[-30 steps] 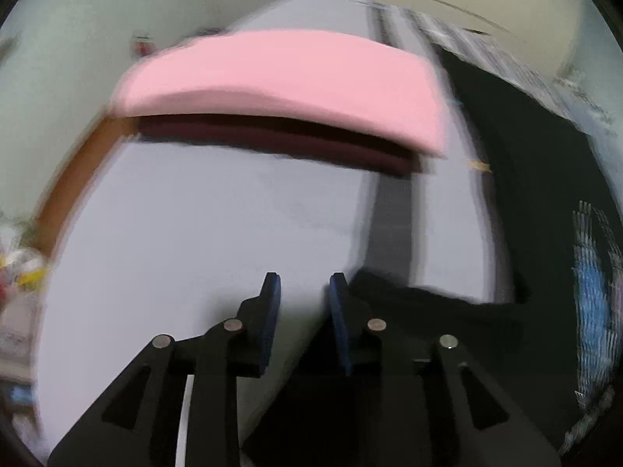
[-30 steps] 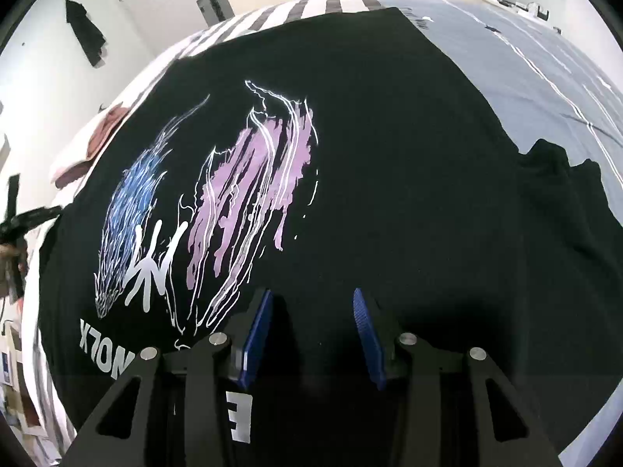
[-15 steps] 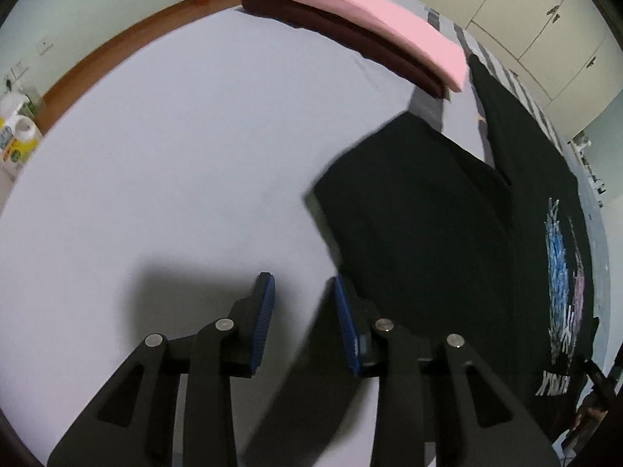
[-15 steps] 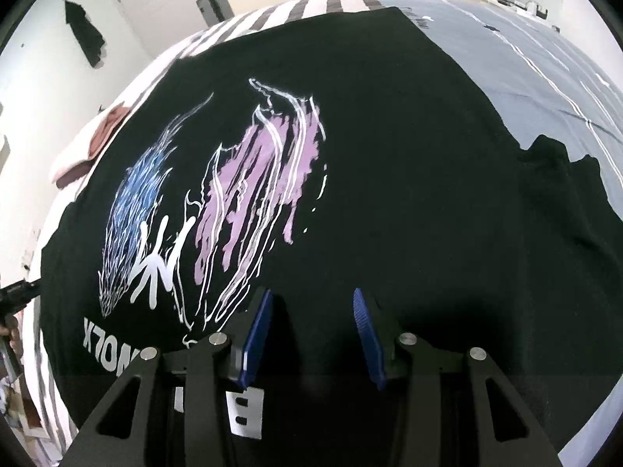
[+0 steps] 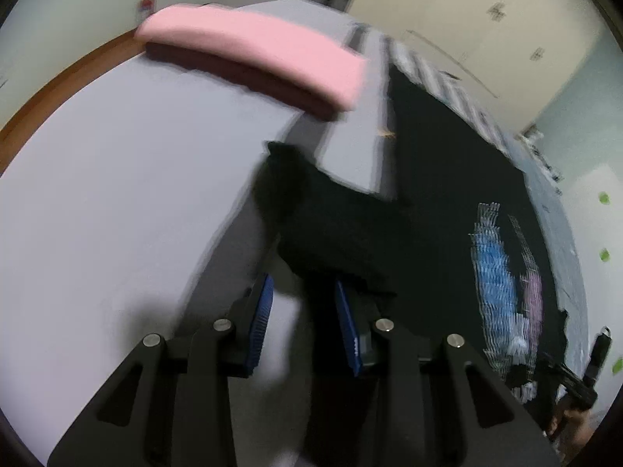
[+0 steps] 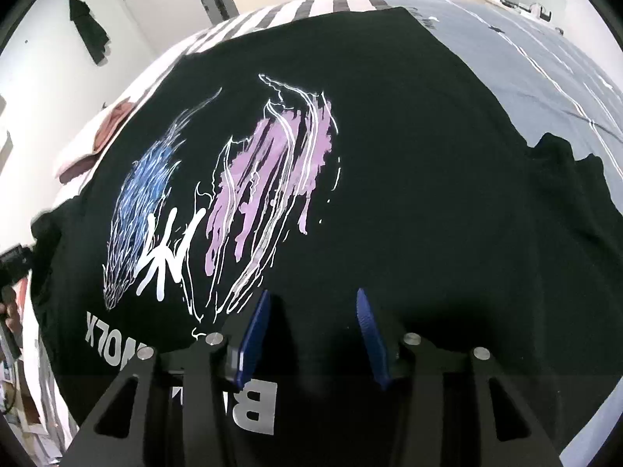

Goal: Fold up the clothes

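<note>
A black cotton T-shirt (image 6: 389,155) with a blue, purple and white printed graphic lies spread print-up across the grey-sheeted bed (image 5: 117,194). The right tool (image 6: 311,311) hovers over the shirt's near part, released, nothing between its blue pads. The left tool (image 5: 301,303), blurred, is also released at the edge of the shirt's left sleeve (image 5: 311,214). A folded pink garment (image 5: 253,54) lies on a dark maroon one (image 5: 233,74) at the far left.
</note>
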The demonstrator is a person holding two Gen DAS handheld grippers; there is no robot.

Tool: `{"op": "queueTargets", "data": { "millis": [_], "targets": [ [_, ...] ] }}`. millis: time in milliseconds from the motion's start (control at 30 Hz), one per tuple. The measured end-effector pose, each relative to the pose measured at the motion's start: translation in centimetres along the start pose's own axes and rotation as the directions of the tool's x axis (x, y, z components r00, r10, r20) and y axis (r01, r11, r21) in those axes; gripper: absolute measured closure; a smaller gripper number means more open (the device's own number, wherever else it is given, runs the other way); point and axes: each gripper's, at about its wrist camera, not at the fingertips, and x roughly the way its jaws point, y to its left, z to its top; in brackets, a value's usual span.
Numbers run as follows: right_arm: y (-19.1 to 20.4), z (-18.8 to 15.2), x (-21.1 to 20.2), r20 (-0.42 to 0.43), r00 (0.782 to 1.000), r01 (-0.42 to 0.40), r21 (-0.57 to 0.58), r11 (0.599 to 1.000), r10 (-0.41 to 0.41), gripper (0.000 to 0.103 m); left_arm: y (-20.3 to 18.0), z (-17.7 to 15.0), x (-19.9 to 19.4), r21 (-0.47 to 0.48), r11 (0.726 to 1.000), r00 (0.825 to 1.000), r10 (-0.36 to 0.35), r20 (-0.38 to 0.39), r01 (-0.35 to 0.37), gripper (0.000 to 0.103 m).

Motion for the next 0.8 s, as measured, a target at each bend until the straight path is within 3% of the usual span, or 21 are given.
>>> {"op": "queueTargets", "data": {
  "millis": [167, 233, 300, 433, 567, 633, 800],
  "targets": [
    [-0.1, 0.0, 0.0, -0.002, 1.000, -0.011, -0.003, 1.000, 0.011, 0.060, -8.2, -1.0, 1.5, 0.148, 0.976, 0.986, -0.153, -0.069, 0.162, 0.074],
    [-0.2, 0.0, 0.0, -0.004, 1.000, -0.013, -0.005, 1.000, 0.013, 0.060, -10.5, -1.8, 1.6, 0.200, 0.963, 0.982, -0.167, -0.082, 0.181, 0.074],
    [-0.2, 0.1, 0.0, -0.004, 1.000, -0.017, -0.002, 1.000, 0.017, 0.060, -10.4, -1.6, 1.2, 0.169, 0.969, 0.983, -0.173, -0.065, 0.181, 0.074],
    [-0.4, 0.0, 0.1, -0.002, 1.000, -0.028, 0.000, 1.000, 0.028, 0.060, -6.3, -1.2, -0.4, 0.078, 0.995, 0.998, -0.062, 0.003, 0.062, 0.074],
    [-0.6, -0.1, 0.1, 0.002, 0.999, -0.037, 0.003, 0.999, 0.037, 0.060, -1.5, -0.5, 0.3, -0.025, 0.999, 0.999, 0.045, 0.018, -0.045, 0.074],
    [-0.6, -0.1, 0.1, 0.003, 0.999, -0.040, 0.004, 0.999, 0.040, 0.060, -0.5, -0.2, 1.2, -0.040, 0.998, 0.999, 0.043, 0.000, -0.043, 0.074],
    [-0.6, -0.1, 0.1, 0.000, 0.999, -0.045, -0.007, 0.999, 0.045, 0.060, -1.6, 0.2, 4.4, 0.033, 0.998, 0.998, 0.050, -0.047, -0.049, 0.074]
  ]
}}
